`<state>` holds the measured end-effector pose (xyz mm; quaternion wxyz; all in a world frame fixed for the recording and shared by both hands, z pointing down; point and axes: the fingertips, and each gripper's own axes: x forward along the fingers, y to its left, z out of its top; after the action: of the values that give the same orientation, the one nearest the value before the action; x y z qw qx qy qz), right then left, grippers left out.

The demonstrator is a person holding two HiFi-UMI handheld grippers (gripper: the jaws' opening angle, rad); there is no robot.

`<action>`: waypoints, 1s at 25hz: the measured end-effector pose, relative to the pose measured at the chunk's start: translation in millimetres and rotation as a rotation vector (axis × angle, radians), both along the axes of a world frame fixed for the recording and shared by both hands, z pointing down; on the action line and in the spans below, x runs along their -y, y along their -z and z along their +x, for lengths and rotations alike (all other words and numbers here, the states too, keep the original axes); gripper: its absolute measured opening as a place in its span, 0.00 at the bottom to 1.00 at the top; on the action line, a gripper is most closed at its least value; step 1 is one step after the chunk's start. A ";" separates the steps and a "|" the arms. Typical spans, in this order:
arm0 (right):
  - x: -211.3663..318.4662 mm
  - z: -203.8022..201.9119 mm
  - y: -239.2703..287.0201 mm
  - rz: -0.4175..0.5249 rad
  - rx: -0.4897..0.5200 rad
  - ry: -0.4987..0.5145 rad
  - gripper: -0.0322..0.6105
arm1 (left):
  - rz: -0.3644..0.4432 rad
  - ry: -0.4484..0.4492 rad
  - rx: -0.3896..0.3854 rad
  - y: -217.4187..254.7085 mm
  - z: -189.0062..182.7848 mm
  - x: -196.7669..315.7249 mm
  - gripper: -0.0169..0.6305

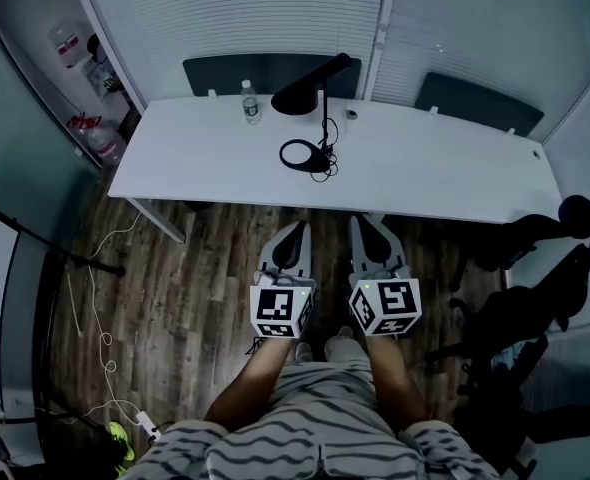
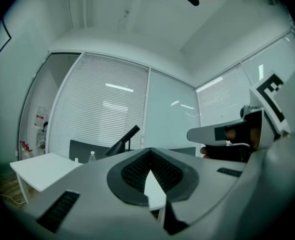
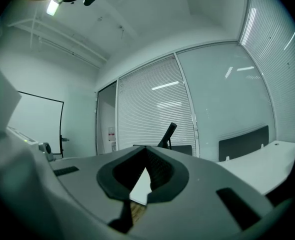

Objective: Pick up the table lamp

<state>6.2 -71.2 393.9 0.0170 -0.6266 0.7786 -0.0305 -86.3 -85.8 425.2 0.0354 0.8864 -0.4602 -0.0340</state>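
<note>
The black table lamp stands on the white table (image 1: 195, 163). Its ring base (image 1: 304, 155) lies near the table's middle and its cone shade (image 1: 301, 95) leans over the far side. In the left gripper view the lamp (image 2: 121, 142) shows far ahead, and the right gripper view has its stem (image 3: 168, 132) just above the jaws. My left gripper (image 1: 296, 231) and right gripper (image 1: 364, 224) are held side by side over the wooden floor, short of the table's near edge, pointing at it. Both are shut with nothing in them.
A clear water bottle (image 1: 250, 103) stands left of the lamp shade. Two dark chair backs (image 1: 245, 70) (image 1: 478, 101) sit behind the table. Black office chairs (image 1: 535, 243) crowd the right. Cables (image 1: 100, 338) trail on the floor at left, near a shelf with bottles (image 1: 85, 133).
</note>
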 end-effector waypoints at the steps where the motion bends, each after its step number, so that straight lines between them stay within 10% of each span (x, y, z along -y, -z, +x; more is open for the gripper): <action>1: 5.1 -0.7 -0.3 -0.002 -0.001 -0.001 0.06 | 0.002 -0.001 -0.004 0.6 -0.8 4.5 0.03; 25: 189.4 45.8 -41.8 -0.055 0.006 0.034 0.06 | -0.007 0.016 0.043 -22.4 52.1 176.8 0.04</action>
<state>52.0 -260.7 435.7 0.0017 -0.6132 0.7881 -0.0540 -34.2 -262.6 447.6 0.0284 0.8832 -0.4680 -0.0138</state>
